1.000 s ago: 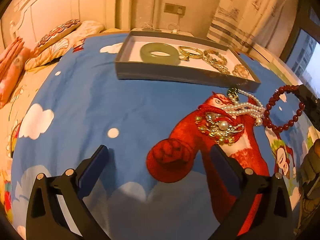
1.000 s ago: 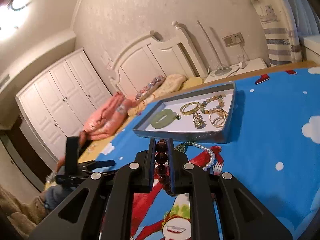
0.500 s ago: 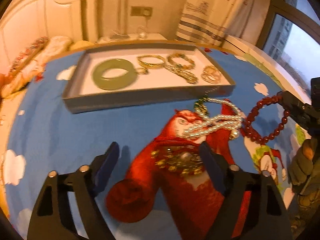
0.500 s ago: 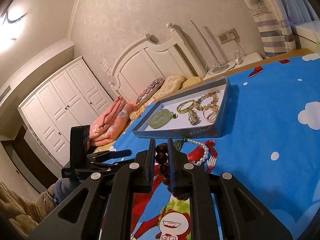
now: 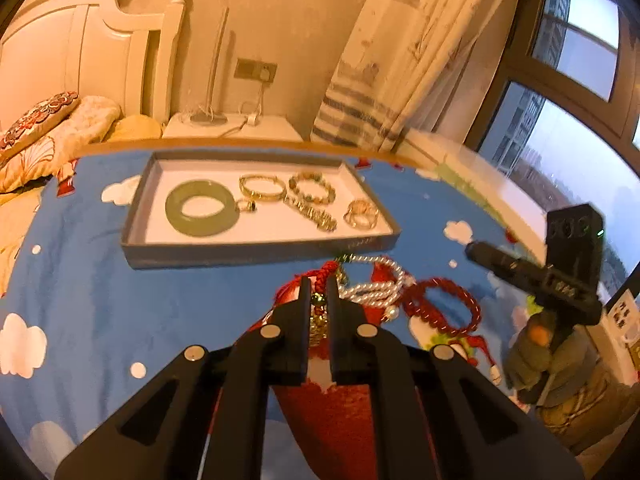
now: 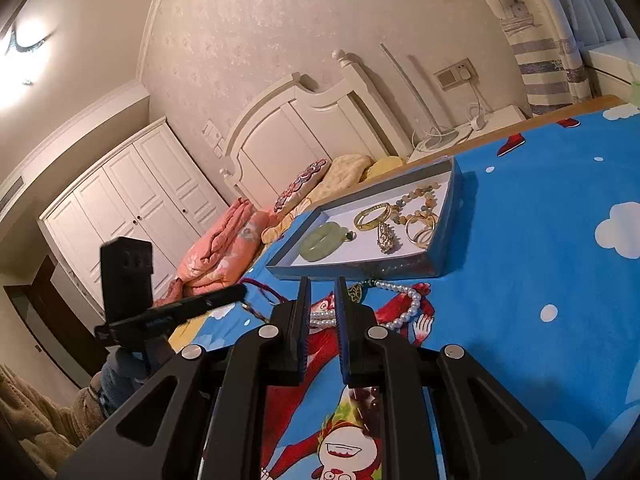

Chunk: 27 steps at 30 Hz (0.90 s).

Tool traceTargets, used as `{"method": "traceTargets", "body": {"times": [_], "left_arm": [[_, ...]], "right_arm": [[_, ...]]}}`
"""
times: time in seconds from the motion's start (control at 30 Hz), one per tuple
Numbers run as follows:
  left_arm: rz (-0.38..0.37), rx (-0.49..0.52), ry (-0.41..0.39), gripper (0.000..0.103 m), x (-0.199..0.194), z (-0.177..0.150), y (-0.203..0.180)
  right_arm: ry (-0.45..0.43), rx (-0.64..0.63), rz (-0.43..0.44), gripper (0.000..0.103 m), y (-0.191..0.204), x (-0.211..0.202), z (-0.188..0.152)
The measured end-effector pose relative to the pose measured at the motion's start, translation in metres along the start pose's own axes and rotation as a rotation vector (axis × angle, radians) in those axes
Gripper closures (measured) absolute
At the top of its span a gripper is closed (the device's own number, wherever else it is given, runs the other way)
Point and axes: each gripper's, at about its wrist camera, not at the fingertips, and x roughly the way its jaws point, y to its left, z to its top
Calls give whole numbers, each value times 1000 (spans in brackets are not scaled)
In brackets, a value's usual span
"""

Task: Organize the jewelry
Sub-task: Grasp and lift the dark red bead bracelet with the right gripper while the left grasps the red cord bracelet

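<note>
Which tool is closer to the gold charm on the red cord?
Left. The left tool is clamped on the gold charm; the right tool hovers apart from it, off to its right.

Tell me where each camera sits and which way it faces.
Left wrist: on the left gripper, facing the tray and window across the bed; it is shut on a red-cord necklace; right gripper at right.
Right wrist: on the right gripper, facing the tray, headboard and wardrobe; left gripper at left.
Shared: tray, pearl necklace.
</note>
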Motion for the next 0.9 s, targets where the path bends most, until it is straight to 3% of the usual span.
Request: {"method": "traceTargets", "body": {"times": [0.2, 0.33, 0.37, 0.43, 0.5, 0.7, 0.8, 0.9], "left_arm": [[-54, -52, -53, 96, -27, 8, 7], [-188, -124, -130, 96, -55, 13, 16], [-209, -140, -148, 96, -61, 13, 18], [-188, -140, -160, 96, -71, 15, 21], [-161, -131, -157, 96, -74, 15, 22], [-116, -163, -121, 96, -64, 1, 38], [-111, -190, -107, 96, -55, -3, 44], [-111, -199, -96, 96, -51, -6, 46]], "right_arm": [[5, -1, -4, 90, -1, 1, 1], [35, 28, -32, 85, -6, 3, 2], [48, 31, -57, 81, -7, 3, 3], [73, 27, -135, 47, -12, -3, 4], [89, 25, -183, 31, -17, -14, 3], [226, -60, -331, 31, -13, -28, -19], [269, -213, -405, 31, 12, -14, -25], [324, -374, -426, 42, 36, 8, -30]]}}
